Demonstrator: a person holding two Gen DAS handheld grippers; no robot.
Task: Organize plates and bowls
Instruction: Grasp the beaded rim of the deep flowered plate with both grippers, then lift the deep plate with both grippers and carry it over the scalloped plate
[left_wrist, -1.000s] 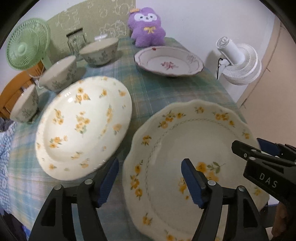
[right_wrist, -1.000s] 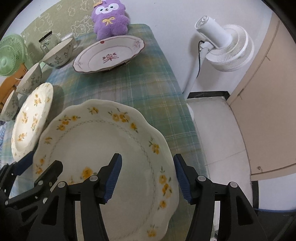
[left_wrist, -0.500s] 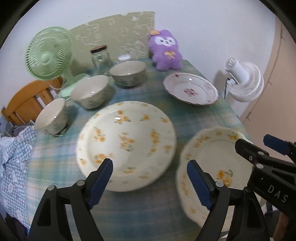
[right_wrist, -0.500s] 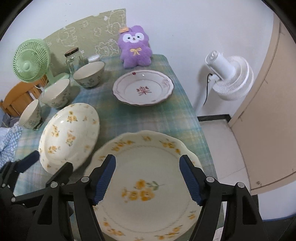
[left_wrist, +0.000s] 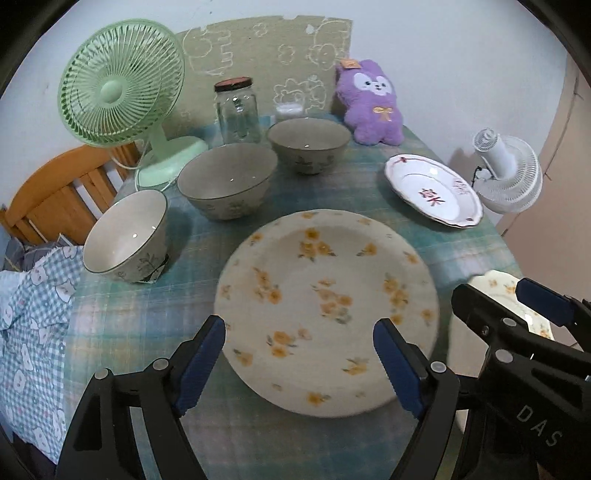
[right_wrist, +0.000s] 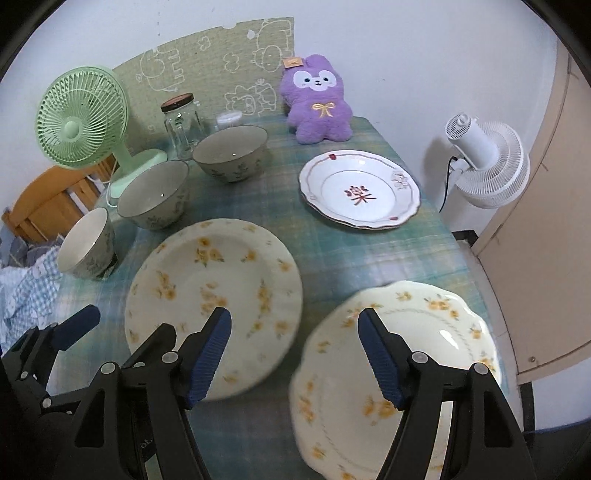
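A round plate with yellow flowers (left_wrist: 325, 306) (right_wrist: 214, 295) lies in the middle of the checked tablecloth. My left gripper (left_wrist: 299, 323) hovers open above its near rim, holding nothing. A scalloped yellow-flower plate (right_wrist: 406, 354) (left_wrist: 498, 284) sits at the front right corner, and my right gripper (right_wrist: 295, 315) hangs open and empty between the two plates. A white plate with a red character (right_wrist: 358, 192) (left_wrist: 432, 192) lies at the back right. Three grey-patterned bowls (left_wrist: 125, 236) (left_wrist: 227, 181) (left_wrist: 308, 142) stand in a diagonal row on the left.
A green desk fan (left_wrist: 118, 85), a glass jar (left_wrist: 236, 110) and a purple plush toy (left_wrist: 371, 107) line the back of the table. A white fan (right_wrist: 487, 162) stands on the floor to the right. A wooden chair (left_wrist: 55, 192) and checked fabric (left_wrist: 33, 332) are at the left.
Both grippers have drawn back and up from the plates, so the whole table now shows. Their jaws stand a little wider. The plates and bowls stayed on the table.
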